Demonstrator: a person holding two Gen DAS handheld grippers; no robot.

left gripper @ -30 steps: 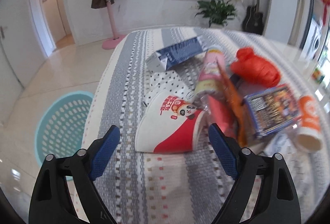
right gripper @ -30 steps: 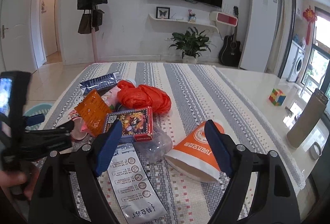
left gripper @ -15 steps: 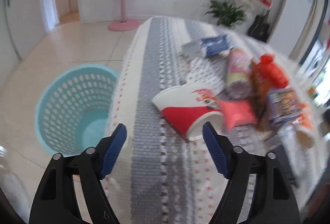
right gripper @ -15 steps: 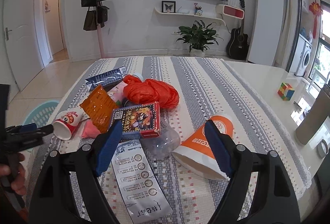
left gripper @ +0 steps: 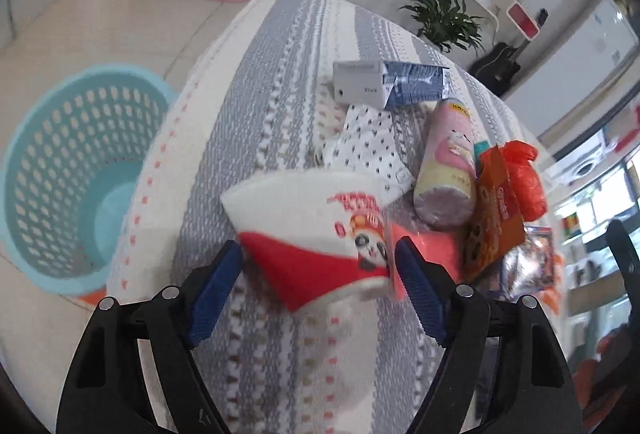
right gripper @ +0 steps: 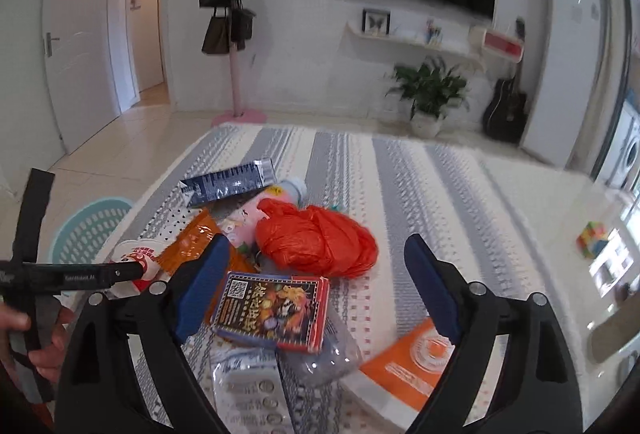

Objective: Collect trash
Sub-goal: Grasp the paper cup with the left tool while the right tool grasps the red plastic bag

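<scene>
So the left claw point(left gripper: 318, 266) is spread wide with the red and white paper cup point(left gripper: 316, 230) lying on its side right between its blue pads point(left gripper: 212, 294), the pads close on either side but not pinching it as far as I can tell. Just past the cup from that claw there's a polka-dot wrapper point(left gripper: 368, 146), a pink tube can point(left gripper: 446, 170) off to the right of it, and a blue and white carton point(left gripper: 392, 84) further ahead. An orange snack bag point(left gripper: 494, 218) and a red plastic bag point(left gripper: 524, 178) sit to the right of the claw, and the teal laundry-style basket point(left gripper: 68, 170) is on the floor down to its left, beside the worktop point(left gripper: 288, 46) with its striped cloth. The right claw point(right gripper: 316, 286) is also wide apart and holding nothing, hovering over the pile: a printed card box point(right gripper: 272, 308) sits just ahead between its fingers, a clear plastic bottle point(right gripper: 332, 350) below that, an orange paper cup point(right gripper: 408, 366) close to its right finger, and a white label sheet point(right gripper: 248, 382) nearest the camera.
</scene>
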